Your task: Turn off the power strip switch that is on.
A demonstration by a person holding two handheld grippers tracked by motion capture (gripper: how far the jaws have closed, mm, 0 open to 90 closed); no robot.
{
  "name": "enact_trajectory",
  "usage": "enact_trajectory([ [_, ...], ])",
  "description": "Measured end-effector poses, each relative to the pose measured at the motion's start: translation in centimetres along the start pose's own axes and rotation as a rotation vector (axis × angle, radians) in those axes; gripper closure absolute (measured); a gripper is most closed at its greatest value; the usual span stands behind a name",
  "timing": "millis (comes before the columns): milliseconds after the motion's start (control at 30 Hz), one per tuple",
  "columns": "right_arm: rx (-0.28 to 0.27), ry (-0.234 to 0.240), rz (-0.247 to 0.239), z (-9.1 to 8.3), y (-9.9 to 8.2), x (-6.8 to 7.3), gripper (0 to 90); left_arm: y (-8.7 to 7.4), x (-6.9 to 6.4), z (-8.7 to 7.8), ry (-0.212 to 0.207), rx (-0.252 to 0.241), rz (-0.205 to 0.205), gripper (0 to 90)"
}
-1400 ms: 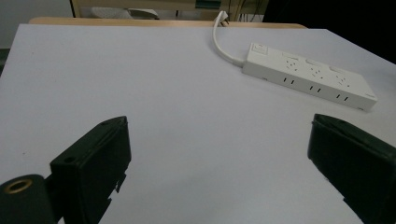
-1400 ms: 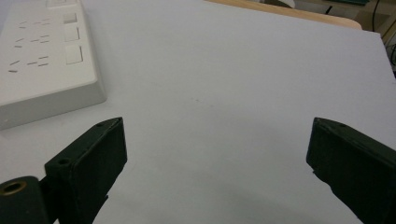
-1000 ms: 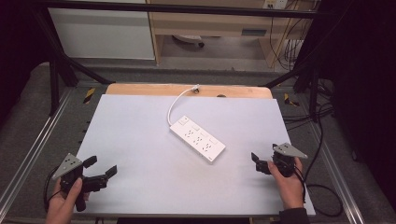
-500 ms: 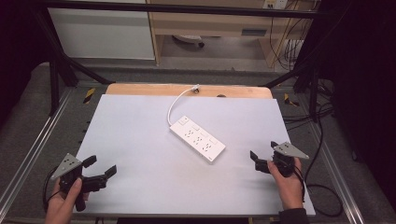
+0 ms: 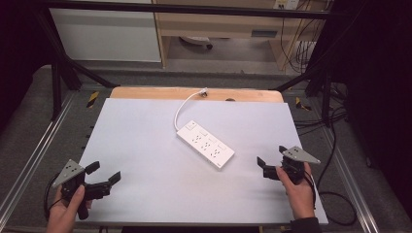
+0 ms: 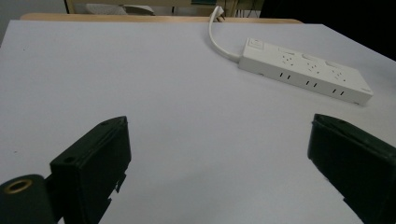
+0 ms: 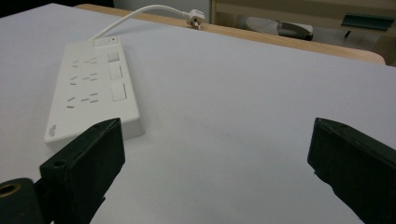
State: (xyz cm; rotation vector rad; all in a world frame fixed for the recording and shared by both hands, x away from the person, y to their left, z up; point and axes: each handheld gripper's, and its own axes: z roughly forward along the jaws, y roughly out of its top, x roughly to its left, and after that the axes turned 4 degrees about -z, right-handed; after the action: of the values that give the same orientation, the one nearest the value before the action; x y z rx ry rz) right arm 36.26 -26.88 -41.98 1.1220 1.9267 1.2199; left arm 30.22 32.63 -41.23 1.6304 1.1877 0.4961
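At far left of the high view, left claw [image 5: 103,173] at the near-left corner of the bench [image 5: 145,126], gripped by a hand [image 5: 65,213], grey three-cornered plate on top, jaws spread wide and holding nothing. Resting low over the pale grey bench top, well apart from anything else. In the left gripper view the same claw [image 6: 215,154] released — two black jaws far apart, bare bench [image 6: 140,93] between them, power strip [image 6: 306,70] farther off to the upper right.

Near the middle of the bench, white power strip [image 5: 205,144] lying flat and diagonal, nearer end toward the right claw. White cord [image 5: 180,108] curving from its far end to a plug [image 5: 204,91] at the wooden back edge of the bench.

At right, right claw [image 5: 269,158] in a hand [image 5: 296,191], just beside the strip's near end yet not touching it, jaws parted and empty. In the right gripper view, right claw [image 7: 215,154] wide apart, left jaw in front of the near corner of the power strip [image 7: 91,88] — three rows of sockets and three square switches on its top, cord [image 7: 135,16] and plug [image 7: 195,18] beyond. Small grey mark on the strip's near corner, some brand or label, too small to read.
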Motion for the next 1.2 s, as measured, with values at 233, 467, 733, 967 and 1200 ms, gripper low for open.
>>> enact_trajectory([
  [233,0.011,0.006,0.015,0.3,1.4,0.2,2.9,-0.1,0.2,0.0,0.004,0.005,-0.009,5.9],
  [467,0.023,0.027,0.006,0.9,3.2,0.4,3.8,-0.1,0.2,0.0,0.004,0.006,-0.006,5.9],
  [733,0.033,0.053,0.005,1.5,4.7,0.6,4.8,-0.1,0.2,0.0,0.003,0.007,-0.007,5.8],
  [967,0.035,0.06,-0.007,2.0,6.0,0.7,15.6,-0.1,0.2,0.0,0.001,0.009,-0.007,5.8],
  [1200,0.013,0.064,-0.03,2.0,7.2,0.7,38.2,-0.2,0.2,0.0,-0.002,0.011,-0.008,5.8],
])
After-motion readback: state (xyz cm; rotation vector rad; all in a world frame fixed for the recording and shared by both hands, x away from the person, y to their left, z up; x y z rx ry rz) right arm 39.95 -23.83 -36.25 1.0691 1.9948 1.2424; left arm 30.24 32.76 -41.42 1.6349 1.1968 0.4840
